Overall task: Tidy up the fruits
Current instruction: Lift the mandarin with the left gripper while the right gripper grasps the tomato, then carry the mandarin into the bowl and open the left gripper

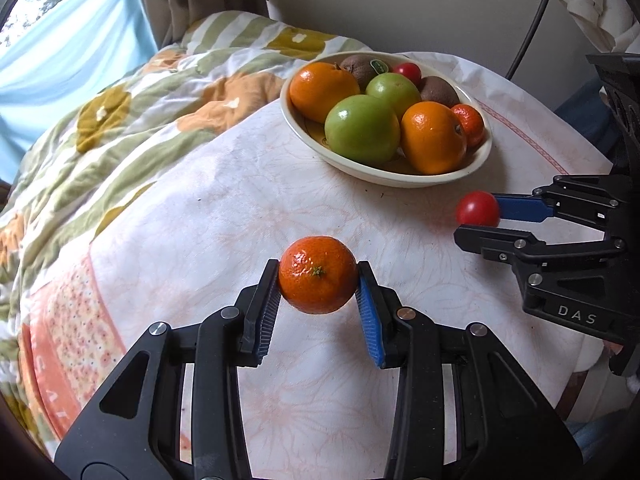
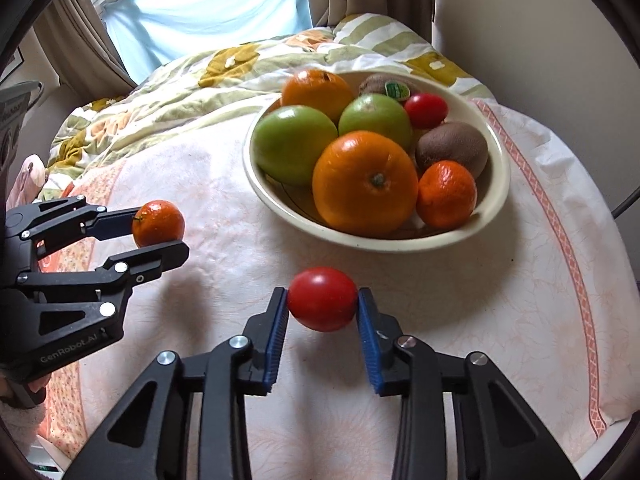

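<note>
My left gripper [image 1: 318,265] is shut on a small orange mandarin [image 1: 318,274], its blue pads pressing both sides, and holds it just above the tablecloth. My right gripper [image 2: 322,293] is shut on a red tomato [image 2: 322,299] close in front of the bowl; whether the tomato touches the cloth I cannot tell. A cream bowl [image 2: 360,242] holds two oranges, two green apples, two kiwis, a mandarin and a tomato. In the left wrist view the bowl [image 1: 384,178] is farther back, with the right gripper [image 1: 478,218] and its tomato [image 1: 478,208] at right.
A white and peach tablecloth [image 2: 520,300] covers the round table. A floral quilt [image 1: 120,120] lies beyond it to the left, with curtains and a window behind. A dark cable [image 1: 532,24] hangs along the wall at back right.
</note>
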`<state>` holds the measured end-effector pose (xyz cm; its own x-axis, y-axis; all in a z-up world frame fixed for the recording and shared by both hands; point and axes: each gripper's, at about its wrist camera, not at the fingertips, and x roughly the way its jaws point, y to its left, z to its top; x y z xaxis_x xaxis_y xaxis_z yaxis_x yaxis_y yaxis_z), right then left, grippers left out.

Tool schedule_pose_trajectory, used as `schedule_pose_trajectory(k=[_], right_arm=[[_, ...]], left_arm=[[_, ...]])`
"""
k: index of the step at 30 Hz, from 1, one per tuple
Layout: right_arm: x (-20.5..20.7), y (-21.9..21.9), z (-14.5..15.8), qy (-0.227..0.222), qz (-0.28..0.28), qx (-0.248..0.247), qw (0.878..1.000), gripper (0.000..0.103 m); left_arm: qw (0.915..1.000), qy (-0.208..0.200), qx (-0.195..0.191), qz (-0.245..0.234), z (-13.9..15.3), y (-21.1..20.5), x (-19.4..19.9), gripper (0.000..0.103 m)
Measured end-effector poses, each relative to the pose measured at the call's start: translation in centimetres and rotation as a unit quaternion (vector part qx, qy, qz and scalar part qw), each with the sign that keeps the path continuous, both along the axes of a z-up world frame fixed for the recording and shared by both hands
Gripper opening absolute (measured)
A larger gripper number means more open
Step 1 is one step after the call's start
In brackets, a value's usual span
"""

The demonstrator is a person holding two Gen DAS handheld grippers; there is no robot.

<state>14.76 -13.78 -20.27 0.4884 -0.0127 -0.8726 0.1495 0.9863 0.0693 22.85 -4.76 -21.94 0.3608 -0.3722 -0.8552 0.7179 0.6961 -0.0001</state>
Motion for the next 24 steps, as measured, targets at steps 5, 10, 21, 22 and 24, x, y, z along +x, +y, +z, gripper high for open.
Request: schedule_pose_trajectory(k=[5, 10, 21, 22, 24], right_arm=[[-1.0, 0.0, 2.6, -0.022, -0.011, 0.017, 1.000, 0.032], [-1.9, -0.8, 6.7, -0.054, -0.011, 0.029, 0.998, 0.032], [-0.5, -5.6, 12.5, -0.100, 0.030, 0.027, 0.994, 0.032], [-0.1, -6.3, 12.7, -0.099, 0.041, 0.030, 0.994, 0.032], [0.5, -7.1, 12.7, -0.097, 0.058, 0.029, 0.993, 0.032]], left_arm=[[0.9999, -0.012, -0.004, 0.008, 2.5, 0.5, -0.5, 0.040], [0.9990, -0.026, -0.022, 0.028, 5.9, 0.1, -0.6, 0.040], [0.9915, -0.049, -0.062, 0.103, 11.8, -2.8, 0.0, 0.040], [0.9904, -0.047, -0.067, 0.112, 12.0, -3.3, 0.2, 0.040], [0.9888, -0.044, -0.071, 0.124, 12.1, -4.3, 0.6, 0.040]])
